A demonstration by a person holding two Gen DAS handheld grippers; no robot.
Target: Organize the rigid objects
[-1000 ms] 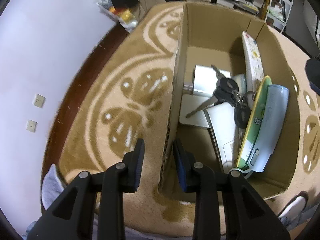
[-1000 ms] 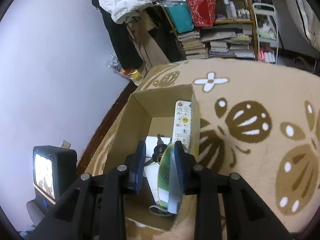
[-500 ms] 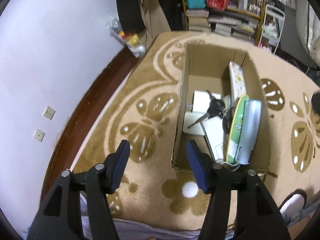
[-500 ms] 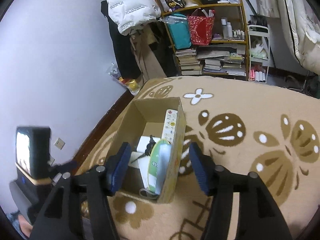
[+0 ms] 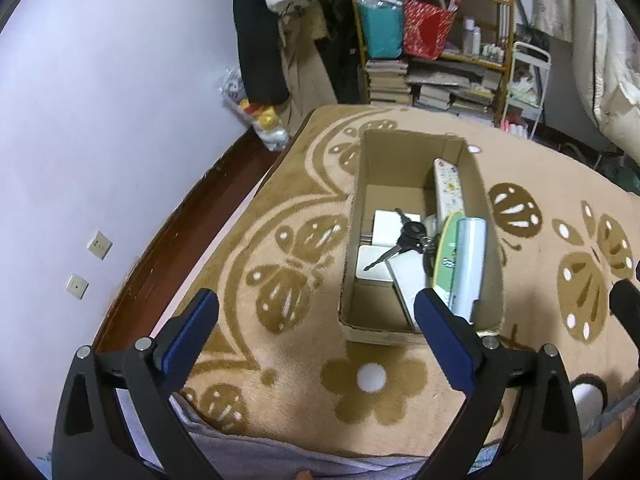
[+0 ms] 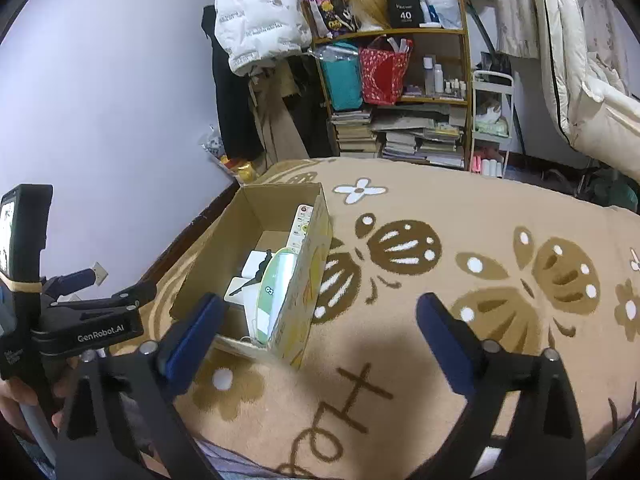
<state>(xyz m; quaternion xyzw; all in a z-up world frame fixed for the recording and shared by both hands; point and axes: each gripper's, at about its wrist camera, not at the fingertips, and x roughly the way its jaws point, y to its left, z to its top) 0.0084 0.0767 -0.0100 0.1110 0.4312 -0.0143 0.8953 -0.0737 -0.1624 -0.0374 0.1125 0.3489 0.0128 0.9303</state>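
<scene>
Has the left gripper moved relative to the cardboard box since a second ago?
Yes. The left gripper has pulled up and back from the cardboard box, whose left wall it straddled; its jaws have just been opening, nothing between them.

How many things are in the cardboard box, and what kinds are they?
In the cardboard box:
Remote control: 1
Bunch of keys: 1
Green and silver case: 1
White flat boxes: at least 3, partly covered
Total: at least 6
</scene>
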